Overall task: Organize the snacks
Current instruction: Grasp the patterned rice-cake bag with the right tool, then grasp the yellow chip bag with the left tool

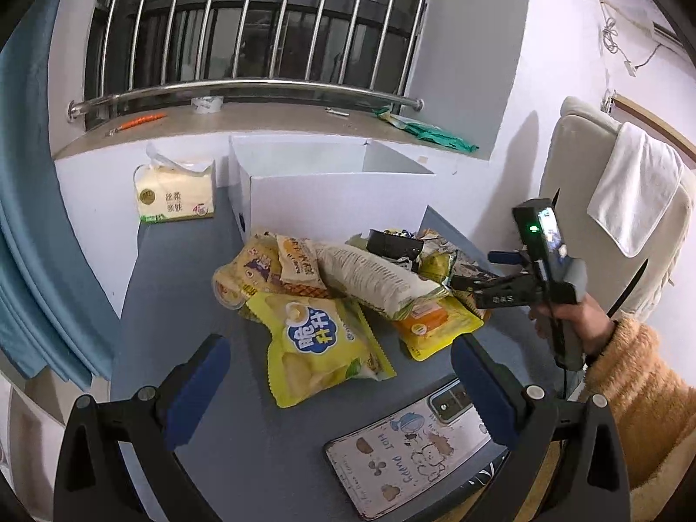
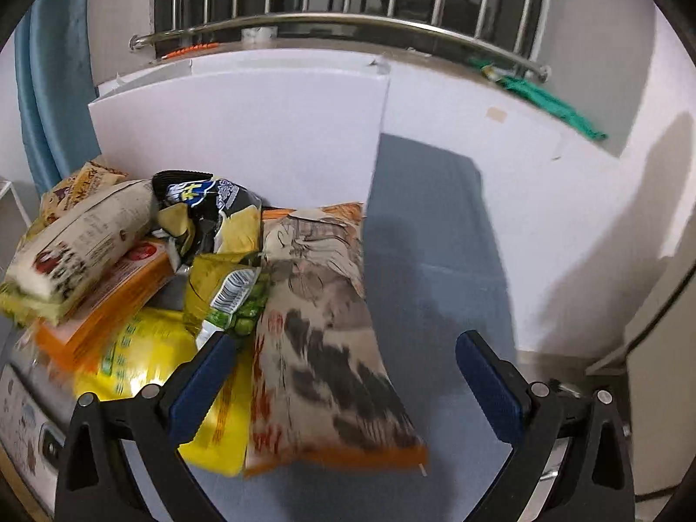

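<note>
With both your left gripper (image 1: 339,385) and right gripper (image 2: 346,380) released, take the light, crinkly orange-edged snack bag (image 2: 322,339) lying on the table (image 2: 435,304) beside the white box (image 2: 239,130) by its flat sealed edge.

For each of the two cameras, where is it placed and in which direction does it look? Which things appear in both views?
Left wrist: sits on the left gripper, looks forward over the yellow snack bag toward the white box; shows its open blue pads and the right hand.
Right wrist: sits on the right gripper, looks at the orange-edged snack bag; shows open pads only.
Shared: snack pile, white box, window bars, phone.
</note>
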`<state>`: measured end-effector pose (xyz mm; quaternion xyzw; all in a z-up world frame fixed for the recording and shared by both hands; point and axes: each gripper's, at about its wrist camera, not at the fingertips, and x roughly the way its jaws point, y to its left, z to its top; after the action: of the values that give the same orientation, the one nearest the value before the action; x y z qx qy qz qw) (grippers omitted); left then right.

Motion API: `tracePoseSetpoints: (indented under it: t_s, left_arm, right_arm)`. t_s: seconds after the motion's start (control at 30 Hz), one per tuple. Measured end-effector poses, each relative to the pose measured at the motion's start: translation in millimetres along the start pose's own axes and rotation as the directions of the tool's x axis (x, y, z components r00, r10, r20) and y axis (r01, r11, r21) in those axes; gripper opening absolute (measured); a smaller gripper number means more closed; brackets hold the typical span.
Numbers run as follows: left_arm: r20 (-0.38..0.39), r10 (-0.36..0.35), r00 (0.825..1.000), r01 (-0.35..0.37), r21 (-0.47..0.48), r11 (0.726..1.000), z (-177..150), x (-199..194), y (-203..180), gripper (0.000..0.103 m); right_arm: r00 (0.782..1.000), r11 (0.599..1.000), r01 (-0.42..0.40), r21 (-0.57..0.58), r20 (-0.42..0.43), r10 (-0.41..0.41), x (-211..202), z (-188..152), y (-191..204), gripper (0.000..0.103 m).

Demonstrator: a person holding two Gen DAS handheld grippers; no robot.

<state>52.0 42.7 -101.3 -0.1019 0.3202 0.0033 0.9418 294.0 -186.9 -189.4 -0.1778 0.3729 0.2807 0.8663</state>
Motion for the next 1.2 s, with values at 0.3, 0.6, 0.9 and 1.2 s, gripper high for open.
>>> tracePoseSetpoints:
  t_s: [0.3,0.6,0.9,1.2]
  left_arm:
    - [-0.047,0.028,0.998,-0.027,0.009,1.000,-9,11,5,0.103]
    - [-0.106,-0.010,0.994,0.008,-0.020,1.000,-6,37,8,0.103]
    - [-0.222,-0.089,0.971,0.048,-0.186,0.981,2,91,35,0.103]
    - [-0.260,-0.230,0.938,0.121,-0.376,0.919,-6,133,61,0.099]
  right_arm:
    - [0.992,0.994,-0.105,0.011,-0.063,0.105,12,0,1,0.045]
    - [0.992,0.988,-0.126,0.083,0.038,0.124,-64,-34,-5,0.045]
    - [0.968,0.971,-0.193,0.140,0.191,0.164,-142,-58,0,0.045]
    - [0.941,0.949,-0.271,0.163,0.253,0.225,-161,-72,16,0.045]
